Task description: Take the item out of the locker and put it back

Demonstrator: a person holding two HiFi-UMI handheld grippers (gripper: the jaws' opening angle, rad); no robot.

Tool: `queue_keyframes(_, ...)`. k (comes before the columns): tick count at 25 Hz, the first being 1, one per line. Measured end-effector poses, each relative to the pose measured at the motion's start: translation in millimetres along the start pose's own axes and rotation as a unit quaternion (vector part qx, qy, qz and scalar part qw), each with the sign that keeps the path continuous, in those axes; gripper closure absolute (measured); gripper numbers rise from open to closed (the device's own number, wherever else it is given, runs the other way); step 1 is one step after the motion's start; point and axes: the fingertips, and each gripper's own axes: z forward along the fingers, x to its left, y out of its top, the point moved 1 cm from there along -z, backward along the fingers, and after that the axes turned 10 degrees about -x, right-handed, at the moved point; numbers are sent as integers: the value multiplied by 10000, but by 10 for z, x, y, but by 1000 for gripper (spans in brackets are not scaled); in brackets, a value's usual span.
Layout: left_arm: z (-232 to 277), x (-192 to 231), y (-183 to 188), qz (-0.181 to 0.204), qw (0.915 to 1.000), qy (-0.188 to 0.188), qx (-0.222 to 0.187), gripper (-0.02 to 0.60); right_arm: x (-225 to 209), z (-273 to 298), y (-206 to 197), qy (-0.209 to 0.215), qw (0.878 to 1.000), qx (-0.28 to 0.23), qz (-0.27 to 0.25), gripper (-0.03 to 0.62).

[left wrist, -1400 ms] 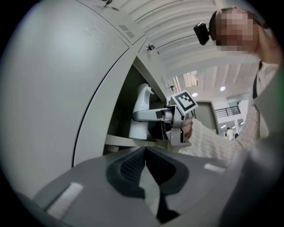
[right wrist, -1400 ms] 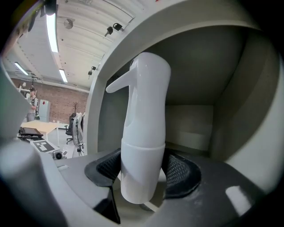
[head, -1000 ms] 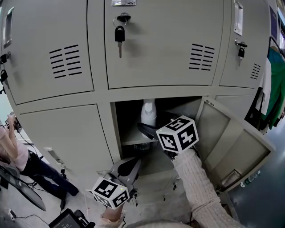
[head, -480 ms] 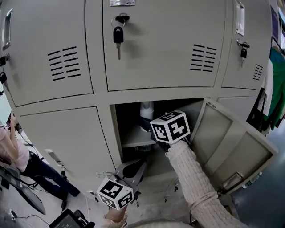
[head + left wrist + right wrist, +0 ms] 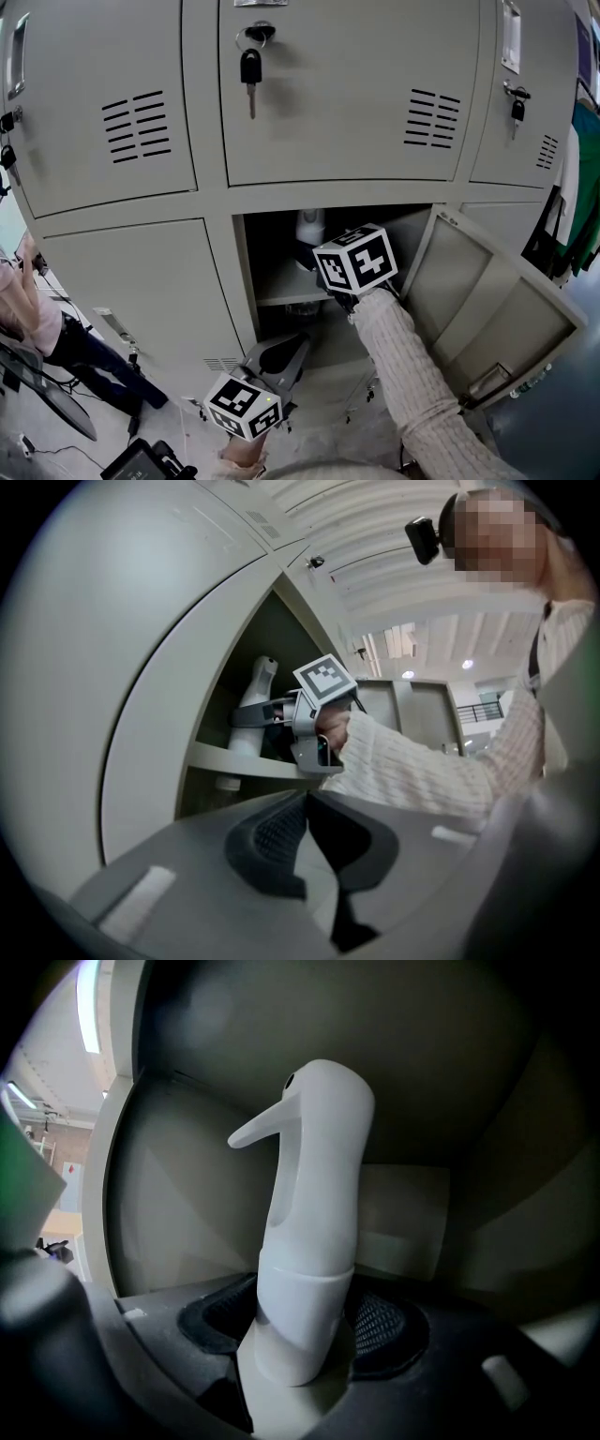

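A white spray bottle [image 5: 309, 228] stands upright on the shelf [image 5: 286, 286] inside the open lower locker. My right gripper [image 5: 317, 264] reaches into that compartment, its marker cube [image 5: 356, 258] just in front of the opening. In the right gripper view the bottle [image 5: 314, 1194] fills the middle and its lower body sits between the jaws of the right gripper [image 5: 300, 1330], which stand wide; I see no firm pinch. My left gripper [image 5: 286, 352] hangs low in front of the locker, shut and empty. In the left gripper view the left gripper [image 5: 307, 808] looks up at the bottle [image 5: 251, 705].
The locker door [image 5: 487, 291] swings open to the right. Closed lockers surround the compartment, with a key [image 5: 250, 70] hanging in the door above. A person [image 5: 28, 319] is at the far left, and green clothing [image 5: 586, 187] hangs at the right edge.
My right gripper has moved up and left, deeper into the locker, until its jaws stand around the bottle. The bottle has stayed on the shelf. The left gripper has hardly shifted.
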Motion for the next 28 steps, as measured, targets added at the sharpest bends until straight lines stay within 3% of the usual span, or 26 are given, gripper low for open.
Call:
queue_keyframes(6, -41, -6, -3, 12, 10000, 39, 29, 574, 37, -21, -8, 12, 9999, -26, -166, 247)
queue_keyframes(12, -112, 32, 62, 15, 9999, 146, -15, 574, 3, -293, 151, -232, 9982, -525, -173, 195)
queue_keyframes(20, -147, 29, 111, 174, 9998, 124, 64, 574, 398, -895, 170, 60, 9922, -1245, 17, 204)
queue_keyframes(28, -122, -160, 87, 152, 9998, -55, 134, 574, 618, -1510, 105, -109, 9845, -1746, 93, 293)
